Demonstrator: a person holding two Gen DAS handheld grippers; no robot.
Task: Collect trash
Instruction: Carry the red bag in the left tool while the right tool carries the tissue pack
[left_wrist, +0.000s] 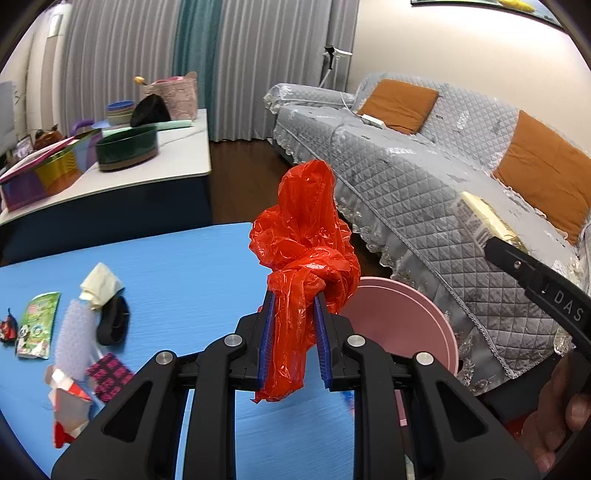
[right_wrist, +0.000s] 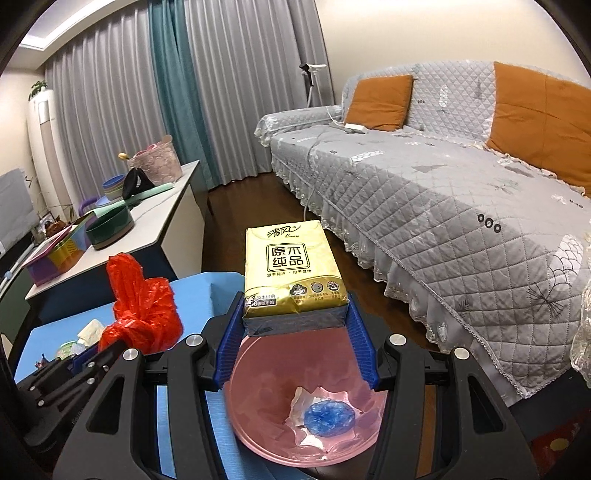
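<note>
My left gripper (left_wrist: 294, 295) is shut on a crumpled red plastic bag (left_wrist: 306, 236), held above the blue table's right edge, next to the pink bin (left_wrist: 406, 325). My right gripper (right_wrist: 295, 317) is shut on a yellow tissue pack (right_wrist: 291, 266) and holds it above the pink bin (right_wrist: 258, 424). The bin holds a blue crumpled piece (right_wrist: 328, 419) and white paper (right_wrist: 304, 400). The red bag also shows in the right wrist view (right_wrist: 136, 306), left of the bin. The tissue pack also shows in the left wrist view (left_wrist: 484, 218).
More trash lies on the blue table (left_wrist: 177, 266): a green packet (left_wrist: 37, 328), white wad (left_wrist: 99, 284), black item (left_wrist: 114, 321), bubble wrap (left_wrist: 75, 336), patterned wrapper (left_wrist: 109, 373). A grey quilted sofa (right_wrist: 461, 206) is to the right. A white side table (left_wrist: 170, 155) with containers stands behind.
</note>
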